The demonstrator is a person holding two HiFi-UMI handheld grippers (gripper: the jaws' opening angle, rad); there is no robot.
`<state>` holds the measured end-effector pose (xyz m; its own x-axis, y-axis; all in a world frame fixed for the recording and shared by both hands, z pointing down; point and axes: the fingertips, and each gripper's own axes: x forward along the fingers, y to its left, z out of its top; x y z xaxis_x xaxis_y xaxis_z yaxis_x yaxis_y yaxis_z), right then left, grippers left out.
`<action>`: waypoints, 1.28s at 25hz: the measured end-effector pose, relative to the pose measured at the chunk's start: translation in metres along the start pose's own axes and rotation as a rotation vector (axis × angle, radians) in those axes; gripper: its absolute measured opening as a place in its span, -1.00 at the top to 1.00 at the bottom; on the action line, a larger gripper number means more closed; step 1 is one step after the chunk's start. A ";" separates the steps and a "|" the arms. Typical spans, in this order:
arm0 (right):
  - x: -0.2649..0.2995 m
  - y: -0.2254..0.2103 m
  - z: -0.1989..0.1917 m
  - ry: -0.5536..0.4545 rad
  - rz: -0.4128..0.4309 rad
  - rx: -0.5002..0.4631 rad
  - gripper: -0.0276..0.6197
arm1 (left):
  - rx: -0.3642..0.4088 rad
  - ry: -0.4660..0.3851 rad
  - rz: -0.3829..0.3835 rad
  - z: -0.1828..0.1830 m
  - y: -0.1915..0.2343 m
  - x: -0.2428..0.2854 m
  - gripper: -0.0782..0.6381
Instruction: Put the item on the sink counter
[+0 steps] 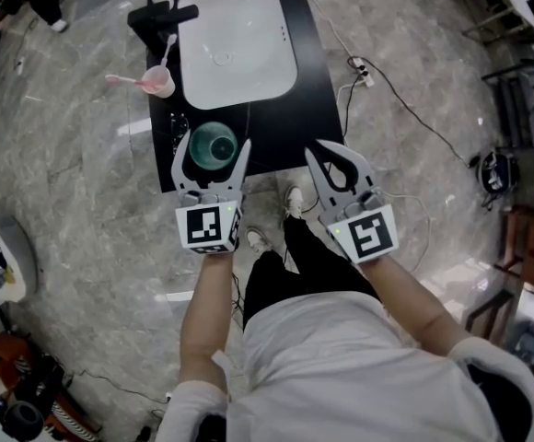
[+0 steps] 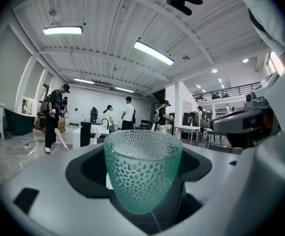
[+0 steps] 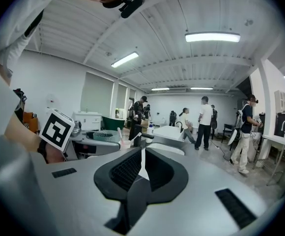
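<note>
A green dimpled glass cup (image 1: 214, 147) stands upright between the jaws of my left gripper (image 1: 214, 141), which is shut on it. In the head view the cup is over the near end of the black sink counter (image 1: 313, 81); whether it rests on the counter I cannot tell. The left gripper view shows the cup (image 2: 142, 171) filling the space between the jaws. My right gripper (image 1: 329, 147) is to the right of the cup at the counter's near edge, jaws shut with nothing in them (image 3: 142, 166). In the right gripper view the cup (image 3: 105, 135) shows at the left.
A white basin (image 1: 237, 40) fills the counter's far part, with a black faucet (image 1: 161, 15) at its left. A pink cup with a toothbrush (image 1: 159, 81) stands left of the basin. A power strip (image 1: 364, 74) and cables lie on the floor at right. People stand far off.
</note>
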<state>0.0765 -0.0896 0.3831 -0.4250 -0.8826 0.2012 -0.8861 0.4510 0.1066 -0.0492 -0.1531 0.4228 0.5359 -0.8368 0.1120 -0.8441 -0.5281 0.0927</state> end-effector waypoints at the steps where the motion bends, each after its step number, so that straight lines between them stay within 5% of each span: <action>1: 0.001 0.000 0.000 0.002 0.002 0.002 0.79 | -0.003 0.001 -0.001 -0.001 0.000 0.001 -0.28; 32: 0.039 -0.013 -0.047 0.090 0.056 0.054 0.79 | -0.039 0.083 0.001 -0.059 0.017 0.039 -0.28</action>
<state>0.0797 -0.1232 0.4351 -0.4578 -0.8397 0.2920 -0.8712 0.4892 0.0408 -0.0411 -0.1863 0.4875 0.5360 -0.8216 0.1939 -0.8442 -0.5199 0.1309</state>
